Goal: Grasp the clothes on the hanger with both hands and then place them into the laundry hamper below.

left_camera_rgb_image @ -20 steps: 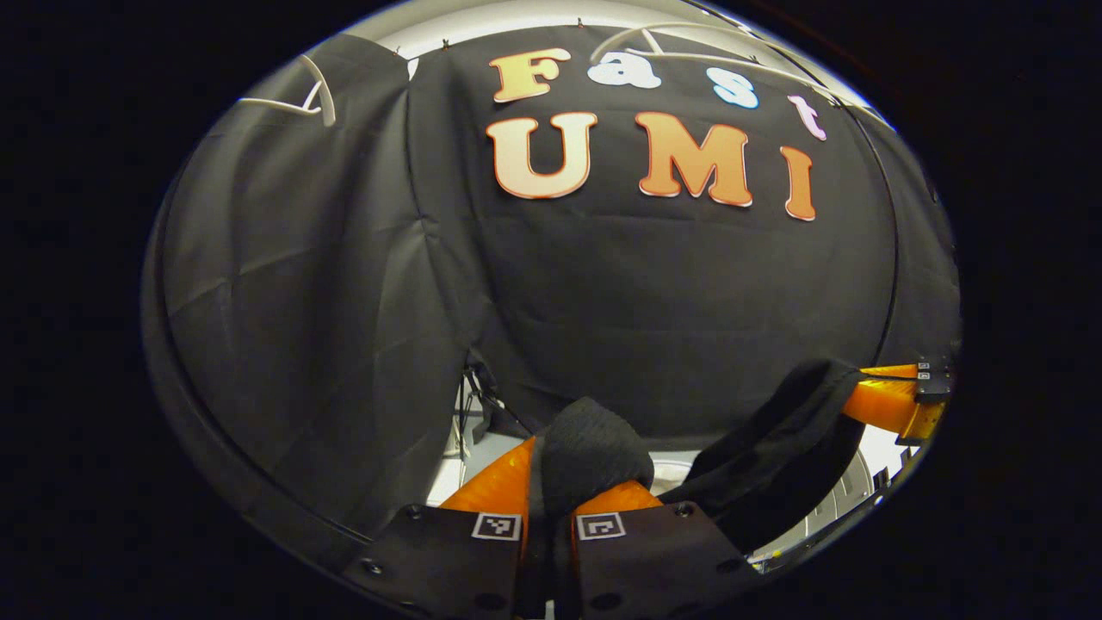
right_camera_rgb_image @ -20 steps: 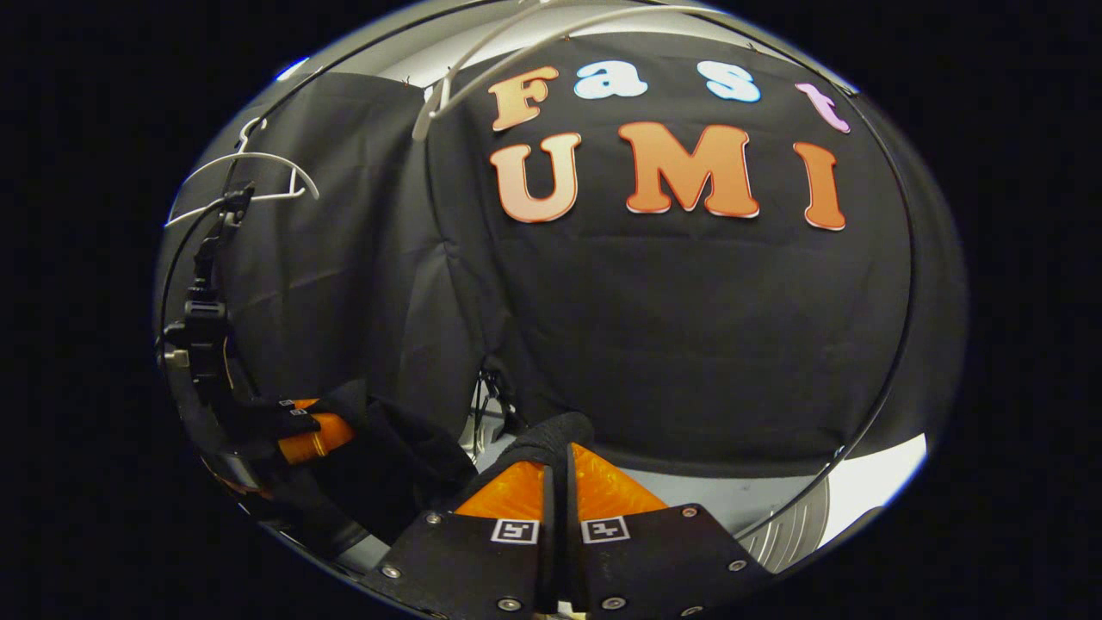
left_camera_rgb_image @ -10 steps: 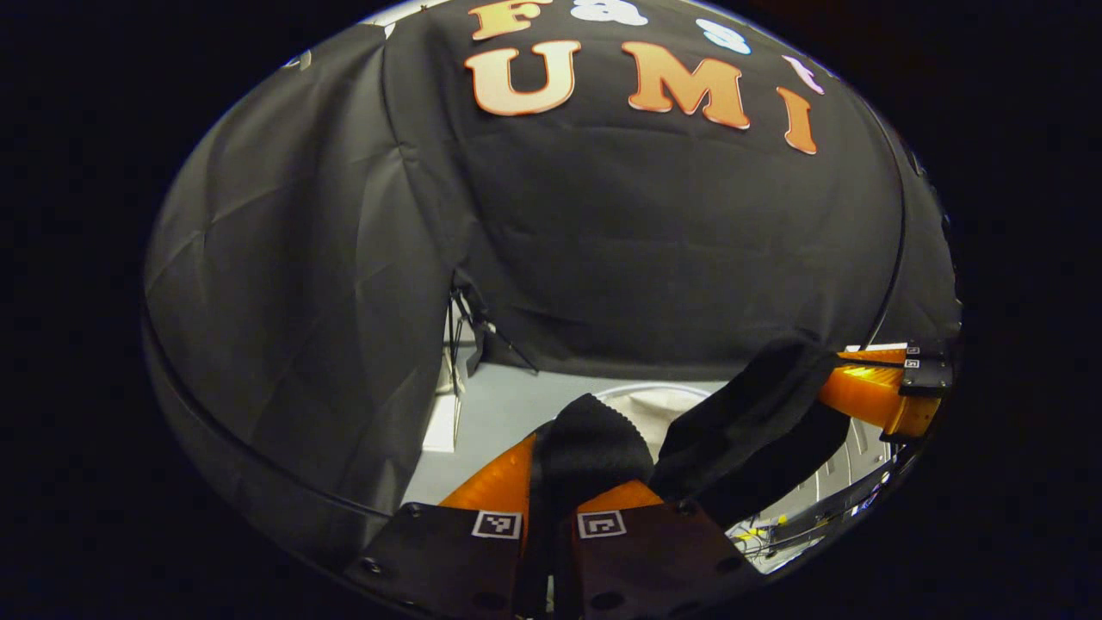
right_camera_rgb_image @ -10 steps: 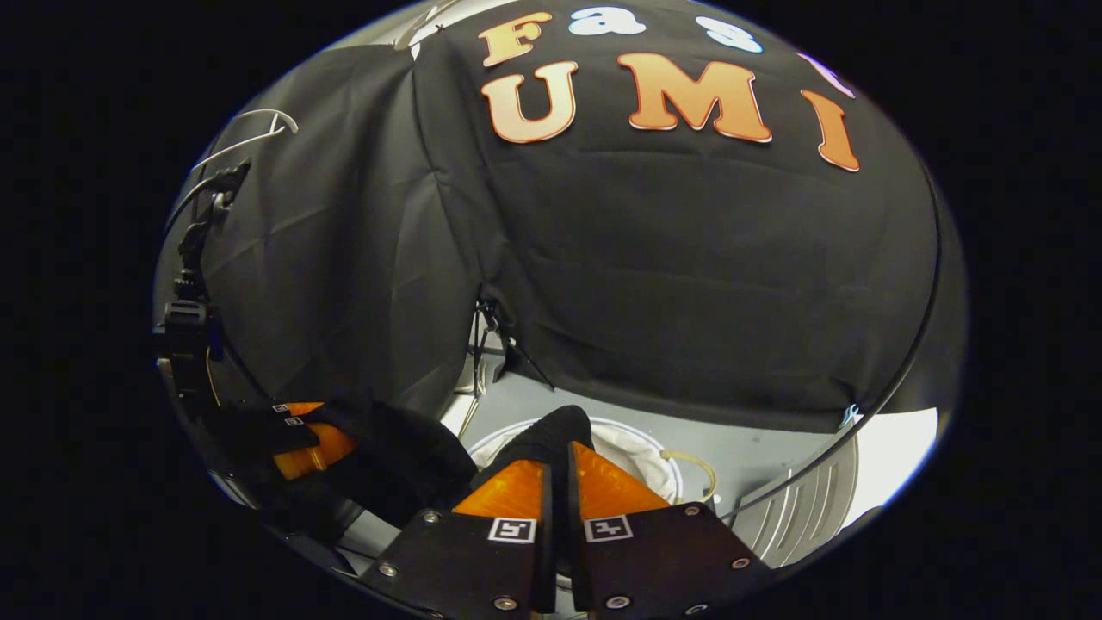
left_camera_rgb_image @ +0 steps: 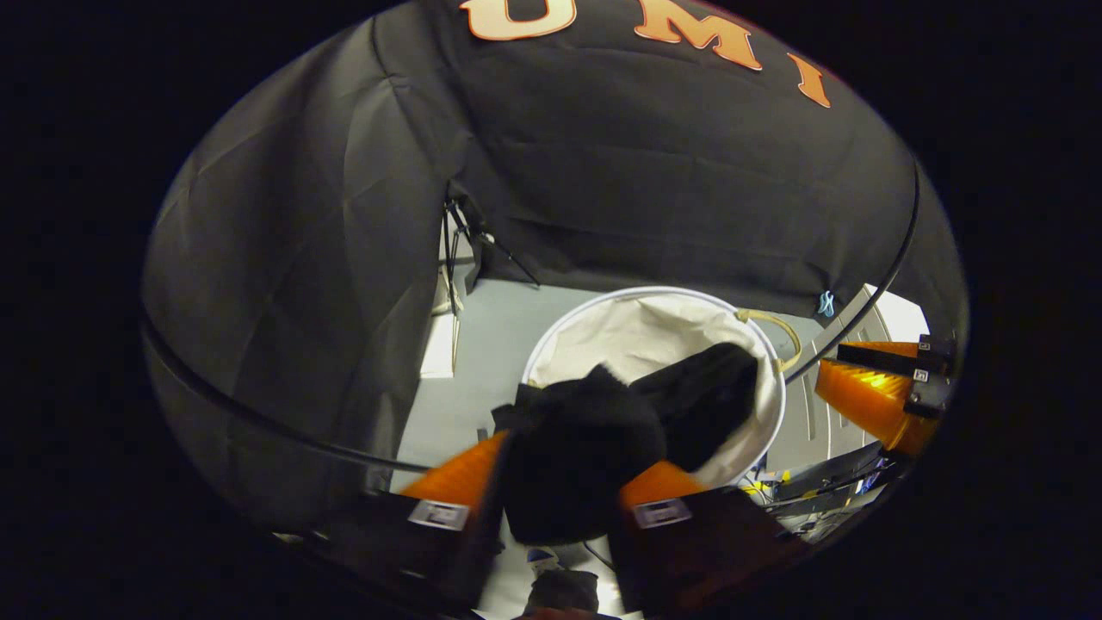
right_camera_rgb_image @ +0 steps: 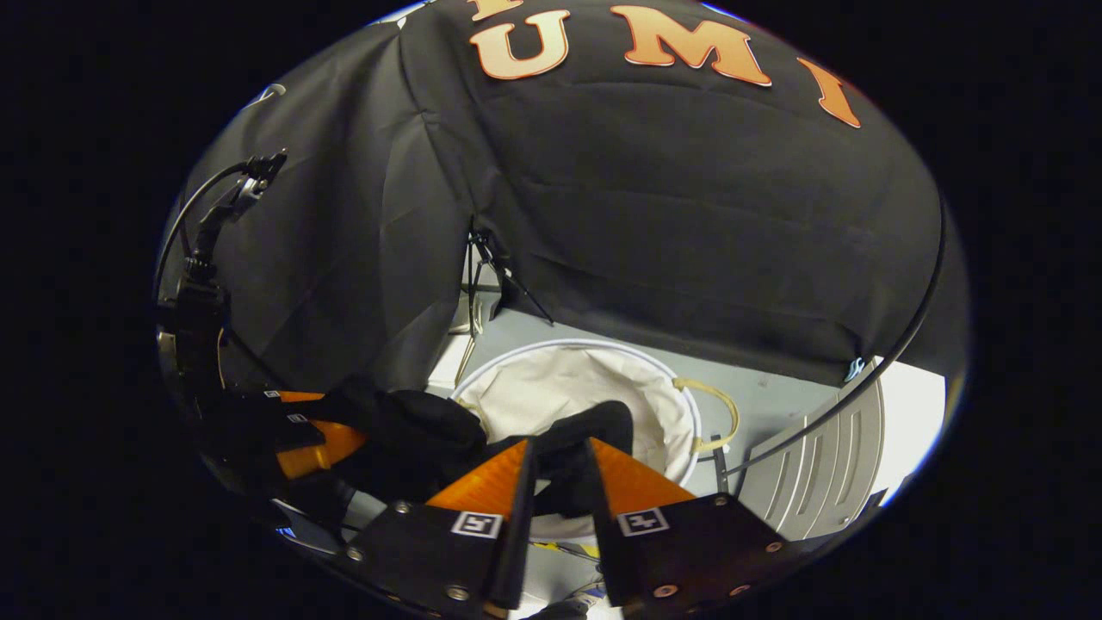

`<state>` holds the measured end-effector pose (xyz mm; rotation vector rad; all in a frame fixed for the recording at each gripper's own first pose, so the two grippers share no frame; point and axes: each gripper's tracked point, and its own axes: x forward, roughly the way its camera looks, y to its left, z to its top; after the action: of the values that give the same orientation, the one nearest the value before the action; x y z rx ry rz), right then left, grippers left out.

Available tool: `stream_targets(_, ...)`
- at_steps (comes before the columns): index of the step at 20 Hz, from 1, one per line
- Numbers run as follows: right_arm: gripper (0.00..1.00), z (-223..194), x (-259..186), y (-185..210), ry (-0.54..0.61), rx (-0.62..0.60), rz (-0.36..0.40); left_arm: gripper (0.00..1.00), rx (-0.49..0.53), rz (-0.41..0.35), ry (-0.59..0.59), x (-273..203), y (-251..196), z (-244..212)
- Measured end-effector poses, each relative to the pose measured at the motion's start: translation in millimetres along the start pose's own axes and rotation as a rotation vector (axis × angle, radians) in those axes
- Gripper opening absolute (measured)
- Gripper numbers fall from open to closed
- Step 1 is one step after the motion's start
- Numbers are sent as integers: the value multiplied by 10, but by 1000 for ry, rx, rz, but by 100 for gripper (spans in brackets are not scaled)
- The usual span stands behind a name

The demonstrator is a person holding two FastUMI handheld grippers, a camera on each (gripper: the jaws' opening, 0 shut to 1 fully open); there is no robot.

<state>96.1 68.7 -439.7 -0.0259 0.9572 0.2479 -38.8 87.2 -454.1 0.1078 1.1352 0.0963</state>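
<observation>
Left gripper view has the left gripper (left_camera_rgb_image: 555, 482) released at bottom centre so the black clothes (left_camera_rgb_image: 594, 439) fall into the hamper (left_camera_rgb_image: 779, 405), as does the released right gripper (right_camera_rgb_image: 560, 469).

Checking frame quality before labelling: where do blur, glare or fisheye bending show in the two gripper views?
Left gripper view: the left gripper body is motion-smeared, and the black garment is a dark, detail-poor mass against the pale hamper. Right gripper view: sharper; the right gripper is crisp, a bright overexposed patch sits at lower right, and the black cable bows with the lens.
</observation>
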Motion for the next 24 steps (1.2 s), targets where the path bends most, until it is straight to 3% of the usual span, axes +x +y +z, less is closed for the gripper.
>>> stream_targets(2, 62, -163, -10, 25, 31, 23, 7, 98, -28, -2, 33, 3, 9, -141)
stream_targets(3, 63, -213, -5, 33, 39, 36, 8, 99, -30, 1, 35, -12, 17, -170)
stream_targets(5, 84, -303, 6, 14, 55, 50, 0, 100, -26, -2, 23, -67, 21, -194)
stream_targets(7, 93, -391, -57, -36, 69, 55, -16, 99, -22, -8, 15, -138, 29, -206)
stream_targets(16, 94, -249, -322, -87, 32, 78, -28, 97, -56, -1, -92, -436, 72, 39)
stream_targets(24, 94, 413, -1040, -72, -139, 80, -38, 99, -79, -2, -304, -1105, 108, 592)
